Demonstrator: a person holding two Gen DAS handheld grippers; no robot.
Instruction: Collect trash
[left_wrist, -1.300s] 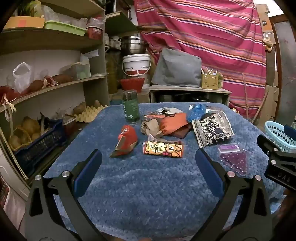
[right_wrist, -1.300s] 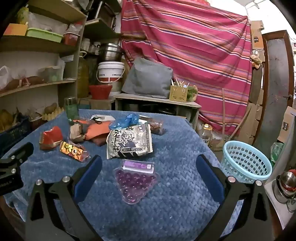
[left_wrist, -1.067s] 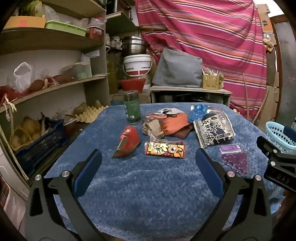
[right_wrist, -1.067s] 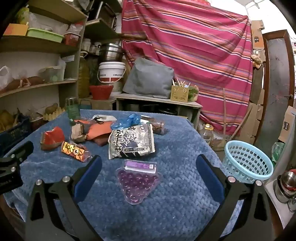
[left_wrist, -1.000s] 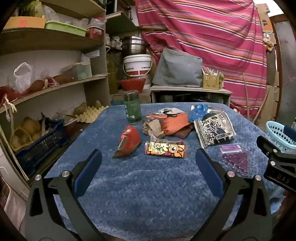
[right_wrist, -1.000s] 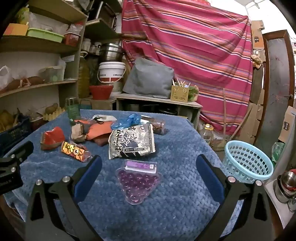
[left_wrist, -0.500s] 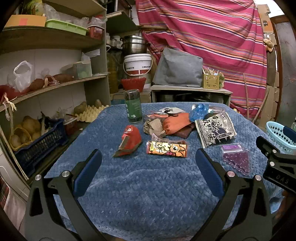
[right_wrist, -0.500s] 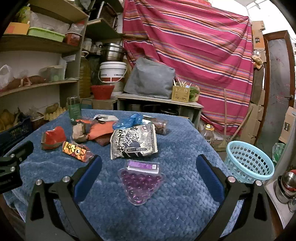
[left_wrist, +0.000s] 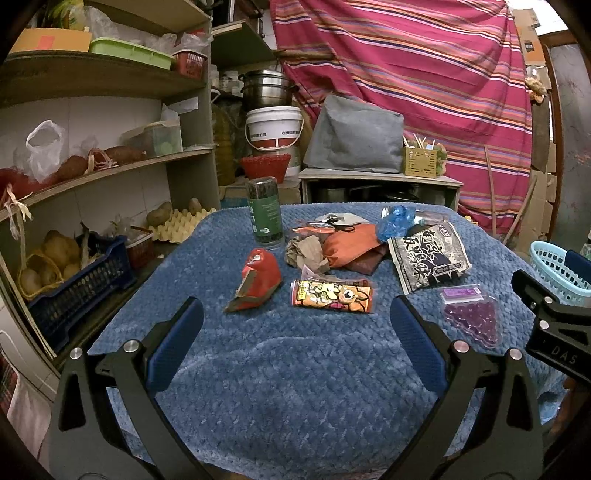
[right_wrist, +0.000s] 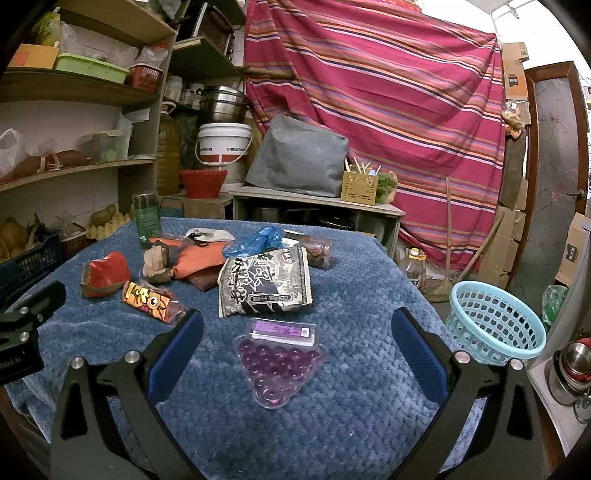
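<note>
Trash lies on a blue-covered table (left_wrist: 295, 387): a red carton (left_wrist: 258, 282), an orange snack wrapper (left_wrist: 332, 295), a black-and-white bag (left_wrist: 428, 258), a purple bead pack (left_wrist: 469, 314), crumpled paper (left_wrist: 306, 253), an orange pouch (left_wrist: 351, 243) and blue plastic (left_wrist: 397, 221). My left gripper (left_wrist: 295, 325) is open and empty, short of the carton and wrapper. My right gripper (right_wrist: 295, 332) is open and empty, its fingers either side of the bead pack (right_wrist: 277, 362). A light blue basket (right_wrist: 495, 321) stands off the table's right side.
A green jar (left_wrist: 266, 210) stands at the table's back left. Shelves with potatoes and a blue crate (left_wrist: 74, 280) run along the left. A low bench with a grey bag (left_wrist: 354, 136) and a striped curtain are behind. Metal bowls (right_wrist: 572, 369) sit at far right.
Both grippers have edged slightly forward toward the trash. Both stay open and nothing on the table has moved.
</note>
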